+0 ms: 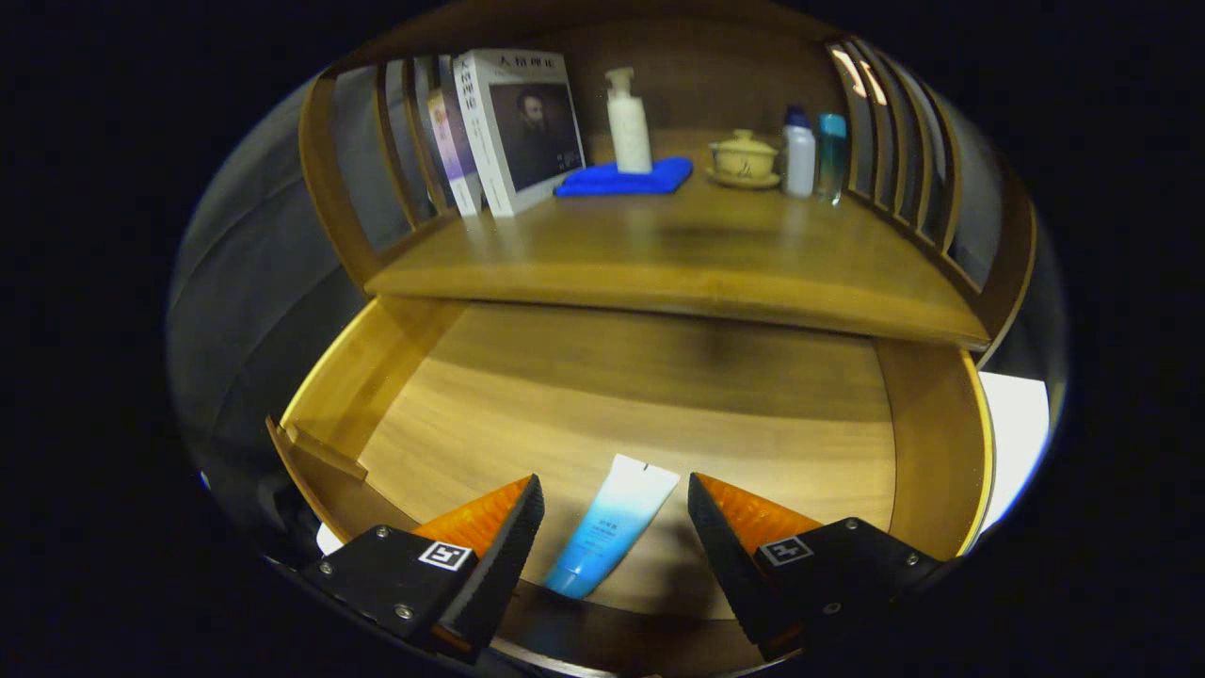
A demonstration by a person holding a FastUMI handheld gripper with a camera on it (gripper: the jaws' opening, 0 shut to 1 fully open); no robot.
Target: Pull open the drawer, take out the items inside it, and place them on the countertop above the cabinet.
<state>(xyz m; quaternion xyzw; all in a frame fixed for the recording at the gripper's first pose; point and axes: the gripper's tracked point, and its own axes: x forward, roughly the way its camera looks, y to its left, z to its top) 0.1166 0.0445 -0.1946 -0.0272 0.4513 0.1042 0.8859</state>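
The wooden drawer (659,395) stands pulled out under the countertop (678,254). A blue-and-white tube (610,525) lies on the drawer floor near its front wall, cap end toward me. My gripper (617,494) hovers over it, open, with the tube lying in the gap between the two fingers and neither finger touching it.
On the countertop stand several books (513,127) at the back left, a white pump bottle (628,122) on a blue cloth (626,179), a lidded cup on a saucer (744,158) and two small bottles (811,155). Slatted wooden rails (894,151) flank both sides.
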